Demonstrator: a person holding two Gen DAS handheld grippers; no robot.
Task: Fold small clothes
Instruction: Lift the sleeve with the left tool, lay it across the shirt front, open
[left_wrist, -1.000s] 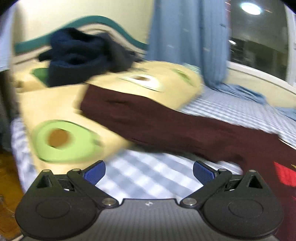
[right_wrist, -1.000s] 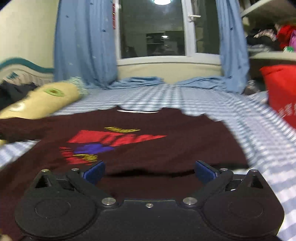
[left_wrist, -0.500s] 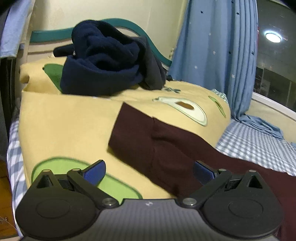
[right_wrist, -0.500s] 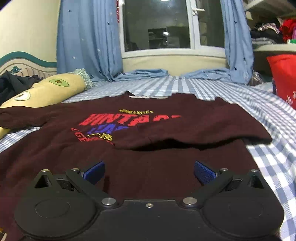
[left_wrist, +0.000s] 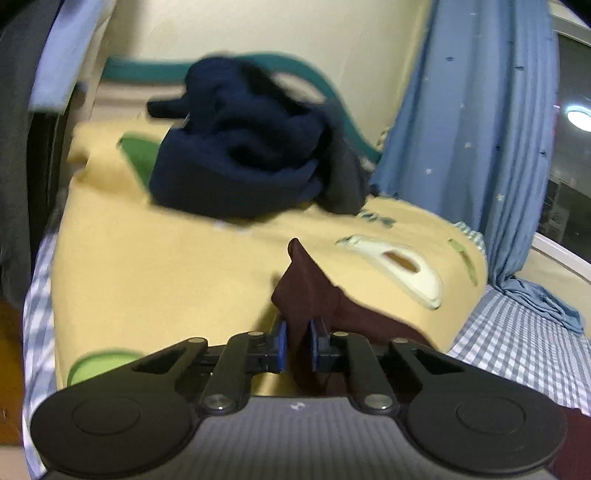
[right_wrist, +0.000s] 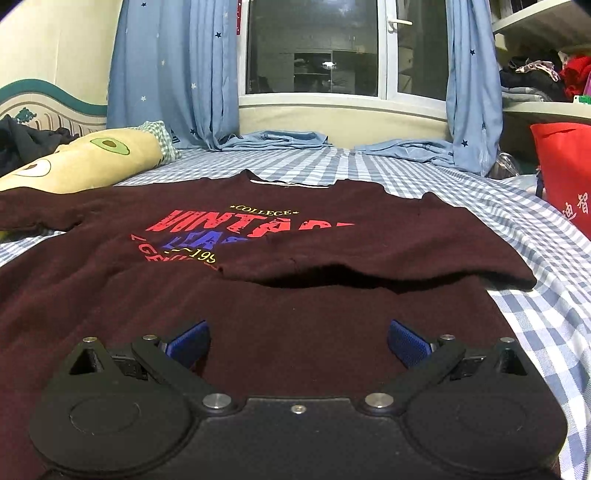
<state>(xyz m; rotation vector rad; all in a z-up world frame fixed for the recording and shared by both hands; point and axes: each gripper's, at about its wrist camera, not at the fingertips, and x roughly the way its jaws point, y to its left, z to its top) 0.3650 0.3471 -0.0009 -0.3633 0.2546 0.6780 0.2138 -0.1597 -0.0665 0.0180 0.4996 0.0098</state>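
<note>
A dark maroon T-shirt (right_wrist: 295, 302) with a red and blue print lies face up on the checked bed. Its right sleeve (right_wrist: 388, 254) is folded inward over the chest. Its left sleeve (left_wrist: 314, 291) lies on a yellow avocado pillow (left_wrist: 166, 266). My left gripper (left_wrist: 296, 341) is shut on the end of that sleeve, which bunches up between the blue pads. My right gripper (right_wrist: 297, 341) is open and empty, low over the shirt's lower part.
A heap of dark navy clothes (left_wrist: 251, 158) sits on the pillow by the headboard. Blue curtains (right_wrist: 173, 74) hang beside the window, with blue cloth bunched below. A red bag (right_wrist: 565, 173) stands at the right. The checked sheet (right_wrist: 554, 321) shows around the shirt.
My left gripper moved onto the left sleeve's end and closed on it; it was open before. My right gripper stayed open and drew slightly nearer the shirt.
</note>
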